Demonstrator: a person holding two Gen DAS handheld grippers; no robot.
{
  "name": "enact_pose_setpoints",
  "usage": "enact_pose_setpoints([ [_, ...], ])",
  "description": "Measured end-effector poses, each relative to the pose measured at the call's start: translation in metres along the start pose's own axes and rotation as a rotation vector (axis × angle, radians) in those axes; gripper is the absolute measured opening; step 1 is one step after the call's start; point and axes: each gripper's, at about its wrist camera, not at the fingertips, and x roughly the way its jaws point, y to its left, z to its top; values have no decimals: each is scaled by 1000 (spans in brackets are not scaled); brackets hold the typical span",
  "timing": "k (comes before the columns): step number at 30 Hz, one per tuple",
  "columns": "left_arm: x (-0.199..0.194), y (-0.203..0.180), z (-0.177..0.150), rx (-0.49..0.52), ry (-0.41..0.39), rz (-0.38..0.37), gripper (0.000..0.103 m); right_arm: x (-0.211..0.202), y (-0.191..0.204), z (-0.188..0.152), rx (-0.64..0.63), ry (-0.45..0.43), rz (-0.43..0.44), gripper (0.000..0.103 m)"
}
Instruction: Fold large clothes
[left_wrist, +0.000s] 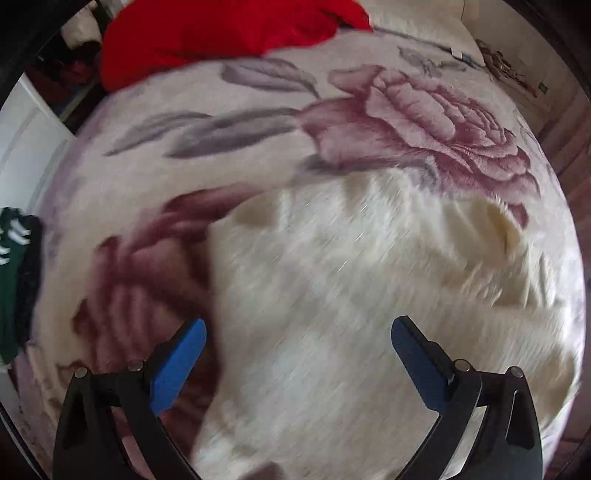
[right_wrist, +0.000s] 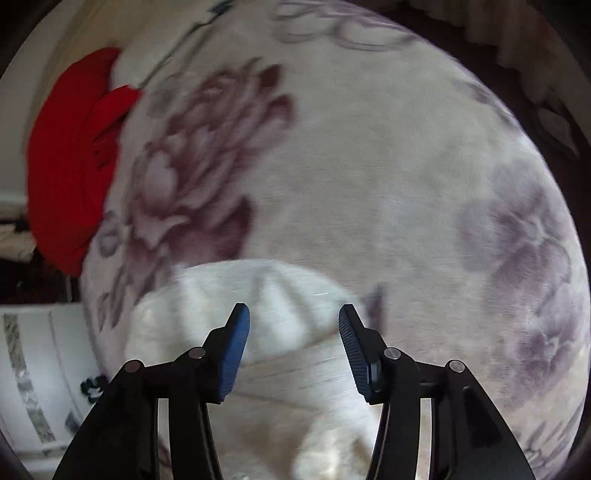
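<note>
A cream-white fuzzy garment (left_wrist: 332, 295) lies spread on a bed covered by a floral blanket (left_wrist: 258, 110). My left gripper (left_wrist: 297, 332) is open wide above the garment's near part, holding nothing. In the right wrist view the same garment (right_wrist: 258, 295) lies bunched with ribbed folds, and my right gripper (right_wrist: 293, 317) is open just above it, empty. Both views are blurred by motion.
A red garment (left_wrist: 221, 33) lies at the bed's far edge, also in the right wrist view (right_wrist: 70, 155). A green-and-white striped cloth (left_wrist: 14, 277) hangs at the left. White furniture (right_wrist: 37, 369) stands beside the bed. The blanket (right_wrist: 369, 166) stretches beyond the cream garment.
</note>
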Motion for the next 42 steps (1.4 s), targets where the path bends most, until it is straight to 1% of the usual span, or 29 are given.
enact_pose_setpoints([
  [2,23,-14,23,9,62,-36,103,17,32,-6,-41,85,42,53],
  [3,37,-23,35,25,95,-45,103,34,51,-9,-69,137,56,53],
  [6,73,-53,58,106,154,13,102,87,104,-17,-179,180,3,53],
  [8,96,-70,62,192,182,106,102,115,121,-21,-198,204,-7,53],
  [9,105,-77,61,231,183,137,97,128,125,-23,-196,227,-9,53],
  [10,110,-81,60,259,177,153,88,138,124,-25,-185,243,-8,53],
  [11,110,-86,56,289,151,144,78,148,127,-28,-179,254,-16,53],
  [12,107,-90,53,312,123,131,32,153,124,-29,-178,243,-36,51],
  [13,102,-94,51,332,87,164,4,155,118,-31,-184,220,-39,31],
  [14,95,-96,50,342,51,180,4,155,120,-33,-200,190,-62,18],
  [15,92,-95,50,330,40,158,3,155,121,-34,-212,172,-89,15],
  [16,90,-92,50,316,30,143,3,151,122,-35,-213,150,-80,13],
  [18,91,-85,52,304,15,131,3,138,124,-33,-208,91,-88,11],
  [19,93,-84,54,301,10,133,3,132,116,-29,-203,73,-82,11],
  [22,93,-80,61,286,1,132,3,123,124,-22,-202,11,-109,10],
  [24,95,-76,67,253,8,124,3,127,129,-16,-210,22,-116,10],
  [27,96,-70,80,211,14,108,3,138,135,-13,-234,24,-170,10],
  [29,95,-69,81,200,19,86,4,139,131,-12,-223,31,-174,11],
  [30,90,-67,80,181,15,65,8,140,128,-11,-201,50,-140,14],
  [32,75,-63,75,154,-6,43,8,135,120,-10,-165,98,-72,33],
  [33,64,-62,70,148,-16,17,9,131,116,-13,-158,118,-34,51],
  [34,54,-61,66,149,-34,8,9,121,111,-16,-156,116,-9,64],
  [35,41,-61,60,156,-68,12,10,113,109,-20,-161,106,-6,68],
  [36,28,-59,53,161,-95,4,26,96,103,-27,-180,87,-15,72],
  [37,17,-56,46,157,-113,-9,62,80,98,-37,-205,64,-32,72],
  [38,6,-52,37,144,-127,-23,84,64,92,-49,-229,48,-48,72],
  [39,-6,-46,24,126,-143,-43,103,51,84,-61,-243,40,-54,72],
  [40,-17,-40,10,106,-151,-48,103,39,76,-75,-253,40,-58,72],
  [42,-27,-28,-16,88,-132,-64,103,17,52,-112,-259,57,-93,72],
])
